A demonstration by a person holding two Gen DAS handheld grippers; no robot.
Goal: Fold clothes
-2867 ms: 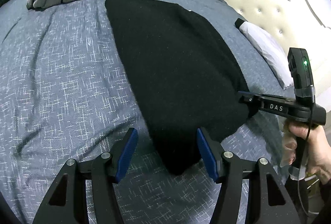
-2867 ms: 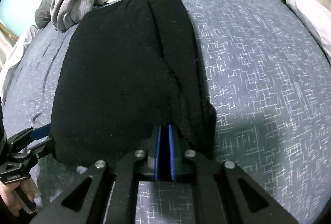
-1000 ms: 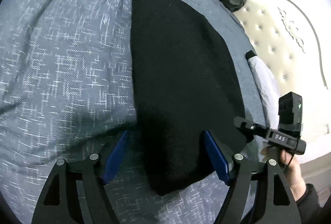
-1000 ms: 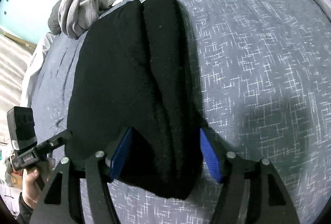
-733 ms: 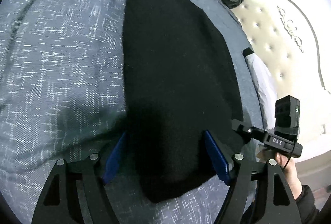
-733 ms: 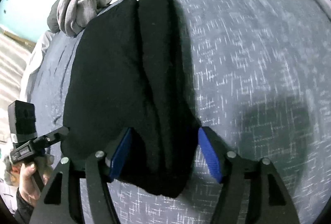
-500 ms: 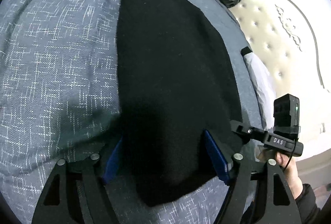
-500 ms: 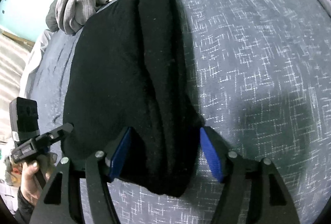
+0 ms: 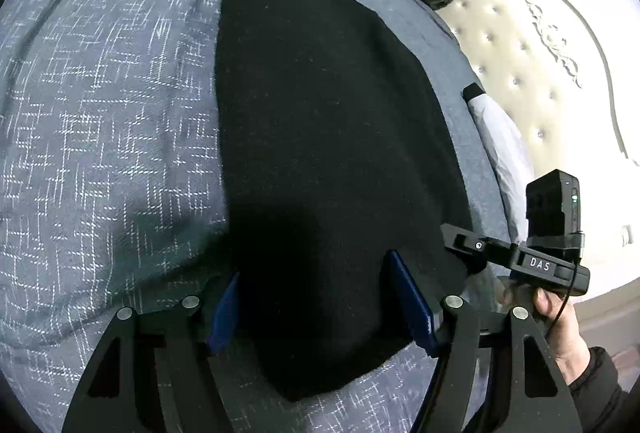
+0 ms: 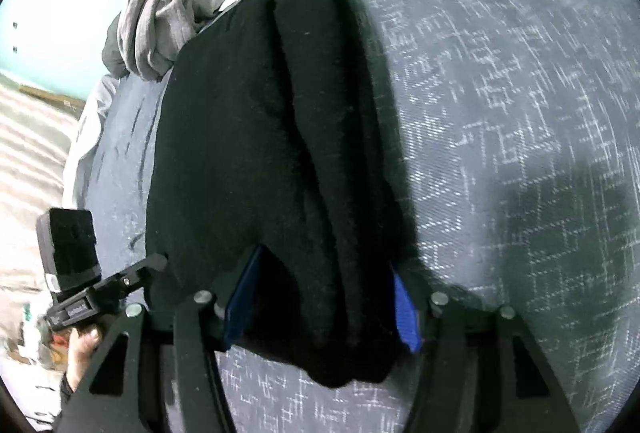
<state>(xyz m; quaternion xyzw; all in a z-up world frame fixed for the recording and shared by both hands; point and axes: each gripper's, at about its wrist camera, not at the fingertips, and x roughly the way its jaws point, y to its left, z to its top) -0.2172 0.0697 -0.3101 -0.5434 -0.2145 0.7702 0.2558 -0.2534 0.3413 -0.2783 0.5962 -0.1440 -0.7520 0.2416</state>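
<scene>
Garment (image 9: 328,153) hem between hand-held gripper (image 9: 324,307) pads.

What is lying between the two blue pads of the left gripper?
In the left wrist view, the near corner of the folded black knit garment lies between the pads of the left gripper, on the blue-grey patterned bedspread.

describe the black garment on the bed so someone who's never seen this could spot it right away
Start from the blue-grey bedspread with its white crosshatch pattern. Along its middle lies the black garment, folded into a long flat strip with its near end between both grippers. Unlike the crumpled grey clothes heaped past its far end, it is plain black and neatly flattened.
</scene>
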